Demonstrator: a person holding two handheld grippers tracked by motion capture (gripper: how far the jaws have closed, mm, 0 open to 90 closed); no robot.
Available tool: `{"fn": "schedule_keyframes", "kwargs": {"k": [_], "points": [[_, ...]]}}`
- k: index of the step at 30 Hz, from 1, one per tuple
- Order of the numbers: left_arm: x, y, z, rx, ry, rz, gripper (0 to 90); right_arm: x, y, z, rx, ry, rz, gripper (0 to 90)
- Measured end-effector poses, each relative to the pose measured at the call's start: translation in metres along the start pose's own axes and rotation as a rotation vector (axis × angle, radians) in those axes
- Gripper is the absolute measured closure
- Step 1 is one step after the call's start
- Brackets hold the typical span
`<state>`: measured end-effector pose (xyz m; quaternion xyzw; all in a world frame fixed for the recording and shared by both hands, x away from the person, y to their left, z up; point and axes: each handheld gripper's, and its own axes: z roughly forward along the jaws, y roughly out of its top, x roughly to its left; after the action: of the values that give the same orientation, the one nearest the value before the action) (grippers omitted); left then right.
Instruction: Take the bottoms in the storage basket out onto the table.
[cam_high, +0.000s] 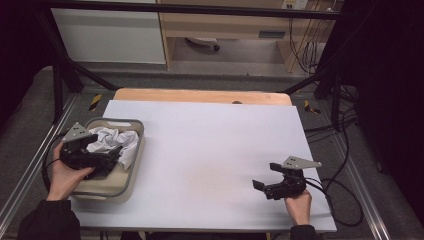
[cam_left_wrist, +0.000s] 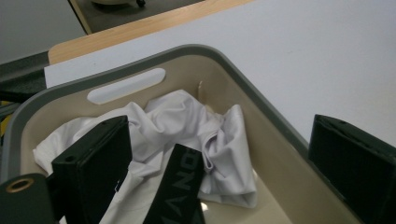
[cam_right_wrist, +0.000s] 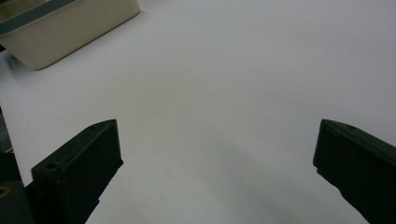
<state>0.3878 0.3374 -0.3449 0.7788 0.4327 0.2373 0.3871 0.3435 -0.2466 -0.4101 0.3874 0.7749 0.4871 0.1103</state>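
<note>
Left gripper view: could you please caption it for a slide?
Open left gripper poised over white garment in beige basket.

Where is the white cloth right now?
In the high view the white cloth lies crumpled in the grey-rimmed basket at the table's left, under the left claw.

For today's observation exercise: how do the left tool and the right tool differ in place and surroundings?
The left tool reaches into the tub over the white cloth; the right tool sits above the bare white tabletop. The left is at the table's left edge, the right near its front right. Both are open.
</note>
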Motion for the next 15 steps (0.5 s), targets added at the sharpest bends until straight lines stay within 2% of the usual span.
{"fn": "schedule_keyframes", "kwargs": {"k": [15], "points": [[0.022,0.001,0.027,0.089,0.066,-0.007,6.8,0.000,0.000,0.001,0.003,0.000,-0.001,1.7]]}}
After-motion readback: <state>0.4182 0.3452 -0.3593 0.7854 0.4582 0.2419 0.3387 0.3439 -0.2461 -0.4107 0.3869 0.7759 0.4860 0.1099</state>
